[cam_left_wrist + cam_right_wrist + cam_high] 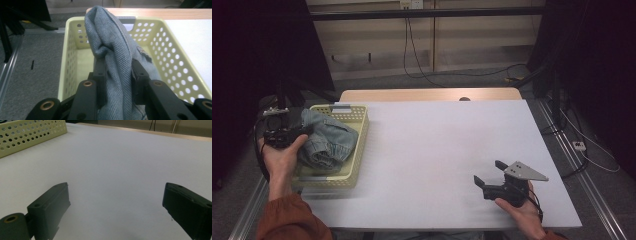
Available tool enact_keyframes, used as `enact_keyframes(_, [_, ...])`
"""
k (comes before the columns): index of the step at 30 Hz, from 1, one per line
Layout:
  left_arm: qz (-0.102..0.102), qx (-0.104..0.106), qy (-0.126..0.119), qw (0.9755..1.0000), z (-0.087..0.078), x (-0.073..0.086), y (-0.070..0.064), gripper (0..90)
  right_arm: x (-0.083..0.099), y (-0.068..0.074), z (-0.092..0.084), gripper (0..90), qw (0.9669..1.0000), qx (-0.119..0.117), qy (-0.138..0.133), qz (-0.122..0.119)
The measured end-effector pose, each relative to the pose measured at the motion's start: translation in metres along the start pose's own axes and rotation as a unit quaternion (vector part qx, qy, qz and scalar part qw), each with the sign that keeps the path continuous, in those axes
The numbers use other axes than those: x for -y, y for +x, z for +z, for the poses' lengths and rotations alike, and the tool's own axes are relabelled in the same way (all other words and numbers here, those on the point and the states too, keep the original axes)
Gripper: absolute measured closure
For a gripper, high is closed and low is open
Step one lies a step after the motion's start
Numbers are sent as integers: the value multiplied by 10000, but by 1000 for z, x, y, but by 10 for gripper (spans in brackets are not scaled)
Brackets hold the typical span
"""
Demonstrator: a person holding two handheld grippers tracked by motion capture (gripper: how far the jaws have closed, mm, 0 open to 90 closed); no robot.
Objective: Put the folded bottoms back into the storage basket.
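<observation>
White table [437, 150] carries one perforated yellow basket [357, 125]; left gripper [117, 72] pinches one bunched denim garment [112, 47] over it, while right gripper [492, 172] rests with jaws spread, holding nothing

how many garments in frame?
1. A blue denim garment, bunched up in the yellow basket at the table's left, with a fold clamped in the left gripper. Anything lying under it would be hidden.

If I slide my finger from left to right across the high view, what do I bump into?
Left gripper pinching the denim garment → yellow perforated basket → bare white table → right gripper, fingers apart.
</observation>
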State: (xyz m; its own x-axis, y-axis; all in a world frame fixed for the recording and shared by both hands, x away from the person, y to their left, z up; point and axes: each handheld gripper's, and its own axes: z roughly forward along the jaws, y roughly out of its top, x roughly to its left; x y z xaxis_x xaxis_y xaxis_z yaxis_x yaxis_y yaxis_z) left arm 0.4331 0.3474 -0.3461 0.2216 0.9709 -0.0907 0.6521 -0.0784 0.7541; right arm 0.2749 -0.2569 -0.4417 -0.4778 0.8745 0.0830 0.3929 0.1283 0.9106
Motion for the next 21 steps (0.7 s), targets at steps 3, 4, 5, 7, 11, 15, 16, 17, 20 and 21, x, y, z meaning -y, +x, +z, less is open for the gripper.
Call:
enact_keyframes(3, [-29, -43, 2, 10000, 2, 1, 1, 704, 0, 0, 0, 73, 10000, 0, -1, -1])
enact_keyframes(4, [-21, -79, 21, 10000, 2, 1, 2, 703, 0, 0, 0, 73, 10000, -9, 1, -7])
enact_keyframes(5, [-9, -101, 21, 9999, 3, 1, 2, 703, 0, 0, 0, 73, 10000, -9, 0, -11])
enact_keyframes(7, [9, -155, 56, 9999, 4, 2, 2, 700, 0, 0, 0, 74, 10000, -12, -1, -17])
enact_keyframes(11, [4, -200, 75, 9998, 6, 3, 4, 696, 0, 0, 0, 73, 10000, -4, -8, -2])
enact_keyframes(15, [7, -237, 88, 9997, 9, 4, 4, 693, 0, 0, 0, 73, 10000, 3, -2, -3])
enact_keyframes(16, [12, -251, 85, 9996, 9, 4, 4, 689, 0, 1, 0, 74, 10000, 2, -3, -8])
enact_keyframes(17, [25, -256, 122, 9996, 10, 4, 4, 689, 0, 1, 0, 74, 10000, 2, -1, -16])
enact_keyframes(20, [63, -257, 160, 9995, 13, 5, 2, 684, 0, 0, 0, 74, 10000, 1, 4, -13])
enact_keyframes(21, [78, -279, 193, 9994, 15, 5, 1, 682, 0, 0, 0, 74, 10000, -1, 5, -16])
